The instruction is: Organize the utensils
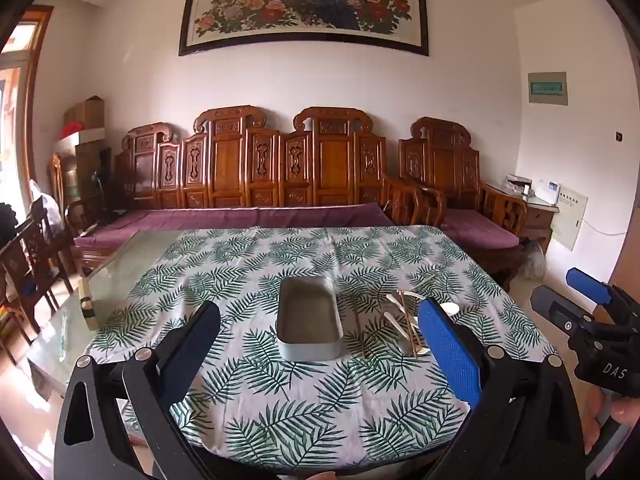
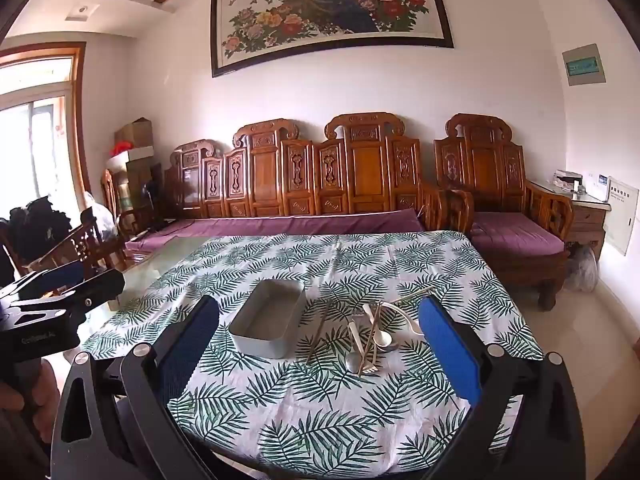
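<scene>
A grey rectangular tin (image 1: 310,324) stands empty on the leaf-print tablecloth (image 1: 280,392); it also shows in the right wrist view (image 2: 269,322). To its right lies a loose pile of utensils (image 2: 374,334): a metal spoon, forks, white plastic spoons and chopsticks (image 2: 320,330). The pile shows in the left wrist view (image 1: 406,322) partly behind my left gripper's right finger. My left gripper (image 1: 320,354) is open and empty, held above the table's near part. My right gripper (image 2: 318,354) is open and empty, likewise back from the pile.
A glass table top (image 1: 116,280) extends left of the cloth. A carved wooden sofa with purple cushions (image 1: 256,216) stands behind the table. Wooden chairs (image 1: 28,256) are at the left. The right gripper's body (image 1: 596,320) shows at the left view's right edge.
</scene>
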### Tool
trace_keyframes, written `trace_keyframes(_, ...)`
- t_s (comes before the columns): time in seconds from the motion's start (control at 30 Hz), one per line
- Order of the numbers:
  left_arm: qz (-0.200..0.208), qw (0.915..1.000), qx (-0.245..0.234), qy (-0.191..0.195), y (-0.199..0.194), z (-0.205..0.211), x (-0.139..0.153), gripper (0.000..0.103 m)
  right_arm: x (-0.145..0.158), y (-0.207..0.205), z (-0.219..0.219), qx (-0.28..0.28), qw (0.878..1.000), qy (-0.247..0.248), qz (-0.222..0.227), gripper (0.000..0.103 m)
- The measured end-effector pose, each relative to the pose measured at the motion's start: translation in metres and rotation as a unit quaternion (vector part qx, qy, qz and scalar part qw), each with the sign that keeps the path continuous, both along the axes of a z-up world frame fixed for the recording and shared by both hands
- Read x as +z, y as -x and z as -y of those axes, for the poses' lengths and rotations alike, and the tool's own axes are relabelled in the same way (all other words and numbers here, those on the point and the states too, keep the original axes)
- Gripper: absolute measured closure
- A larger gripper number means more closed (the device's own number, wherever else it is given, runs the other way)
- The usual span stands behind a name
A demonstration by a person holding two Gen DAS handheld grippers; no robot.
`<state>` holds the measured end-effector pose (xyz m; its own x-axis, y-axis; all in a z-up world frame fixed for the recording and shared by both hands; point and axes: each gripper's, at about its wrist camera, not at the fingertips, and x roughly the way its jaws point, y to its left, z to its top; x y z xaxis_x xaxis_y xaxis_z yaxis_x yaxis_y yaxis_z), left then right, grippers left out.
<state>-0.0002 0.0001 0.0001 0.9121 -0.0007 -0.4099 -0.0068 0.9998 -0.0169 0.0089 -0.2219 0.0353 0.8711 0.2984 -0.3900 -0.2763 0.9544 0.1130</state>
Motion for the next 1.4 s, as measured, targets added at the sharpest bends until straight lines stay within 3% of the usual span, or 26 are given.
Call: trace_keyframes(1.4,0.007,0.9999,-0.012,0.004,0.002,0.005,0.01,0.007,0.0,-0.002,0.006,-0.001,1.0,-0.001,-0.002,0.003)
